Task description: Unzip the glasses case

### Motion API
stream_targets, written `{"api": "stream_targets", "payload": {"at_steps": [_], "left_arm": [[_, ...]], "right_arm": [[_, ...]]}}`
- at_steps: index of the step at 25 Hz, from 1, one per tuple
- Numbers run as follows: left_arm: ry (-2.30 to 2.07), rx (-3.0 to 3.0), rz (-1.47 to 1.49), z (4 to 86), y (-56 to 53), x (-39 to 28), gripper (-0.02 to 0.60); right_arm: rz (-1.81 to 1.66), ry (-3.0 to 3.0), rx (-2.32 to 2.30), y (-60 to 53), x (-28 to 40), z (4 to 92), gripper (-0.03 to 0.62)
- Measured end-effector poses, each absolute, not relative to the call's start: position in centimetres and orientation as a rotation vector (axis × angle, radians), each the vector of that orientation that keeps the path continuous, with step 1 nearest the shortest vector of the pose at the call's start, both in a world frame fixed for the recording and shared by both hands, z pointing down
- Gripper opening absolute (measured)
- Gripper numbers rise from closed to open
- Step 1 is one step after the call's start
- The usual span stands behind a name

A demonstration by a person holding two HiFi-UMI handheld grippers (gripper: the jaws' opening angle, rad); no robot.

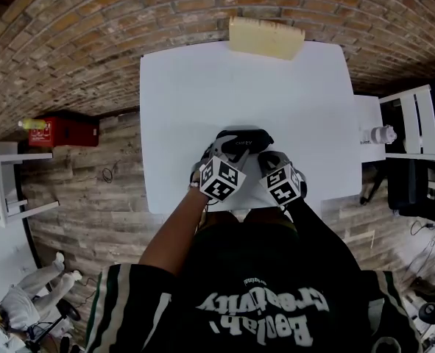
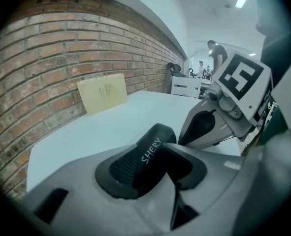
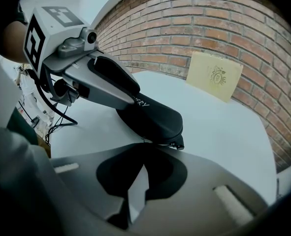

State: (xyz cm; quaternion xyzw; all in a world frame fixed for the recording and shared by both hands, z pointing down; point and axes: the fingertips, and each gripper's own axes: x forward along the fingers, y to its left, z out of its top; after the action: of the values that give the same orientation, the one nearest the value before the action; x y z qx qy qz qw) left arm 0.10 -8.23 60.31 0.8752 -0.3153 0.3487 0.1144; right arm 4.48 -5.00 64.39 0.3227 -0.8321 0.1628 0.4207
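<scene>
A black glasses case [image 1: 243, 140] printed SHERY lies near the front edge of the white table [image 1: 202, 87]. My left gripper [image 1: 224, 151] is shut on its end: in the left gripper view both pads [image 2: 123, 168] press on the case [image 2: 152, 146]. My right gripper [image 1: 267, 159] is shut at the case's lower edge [image 3: 155, 117]. There its tips [image 3: 144, 142] meet on a thin zipper pull that leads to the slider [image 3: 177, 143]. The left gripper [image 3: 134, 100] shows on top of the case in the right gripper view.
A pale yellow card [image 1: 266, 37] leans on the brick wall at the table's far edge. White shelving [image 1: 408, 123] stands to the right, and a red box [image 1: 62, 131] lies on the wooden floor to the left. People stand far off [image 2: 215, 53].
</scene>
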Motion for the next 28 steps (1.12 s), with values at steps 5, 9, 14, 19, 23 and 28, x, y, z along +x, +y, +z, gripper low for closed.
{"api": "stream_targets", "payload": {"at_steps": [5, 9, 14, 19, 23, 28], "left_arm": [[-0.926, 2.565, 1.024, 60.4, -8.1, 0.0, 0.16], [-0.933, 2.567, 1.023, 60.3, -8.2, 0.0, 0.16], [-0.929, 2.566, 1.024, 60.3, -8.2, 0.0, 0.16], [-0.932, 2.564, 1.025, 60.3, -8.2, 0.0, 0.16], [-0.931, 2.563, 1.028, 60.4, -8.2, 0.0, 0.16], [-0.937, 2.561, 1.026, 60.3, -8.2, 0.0, 0.16]], "right_arm": [[0.406, -2.081, 0.813, -5.0, 4.6, 64.4, 0.015], [0.395, -2.077, 0.813, -5.1, 4.8, 64.4, 0.015], [0.396, -2.074, 0.816, -5.2, 5.1, 64.3, 0.015], [0.391, -2.075, 0.817, -5.3, 5.3, 64.4, 0.015], [0.389, -2.073, 0.822, -5.4, 5.5, 64.3, 0.015], [0.384, -2.068, 0.834, -5.5, 5.8, 64.3, 0.015]]}}
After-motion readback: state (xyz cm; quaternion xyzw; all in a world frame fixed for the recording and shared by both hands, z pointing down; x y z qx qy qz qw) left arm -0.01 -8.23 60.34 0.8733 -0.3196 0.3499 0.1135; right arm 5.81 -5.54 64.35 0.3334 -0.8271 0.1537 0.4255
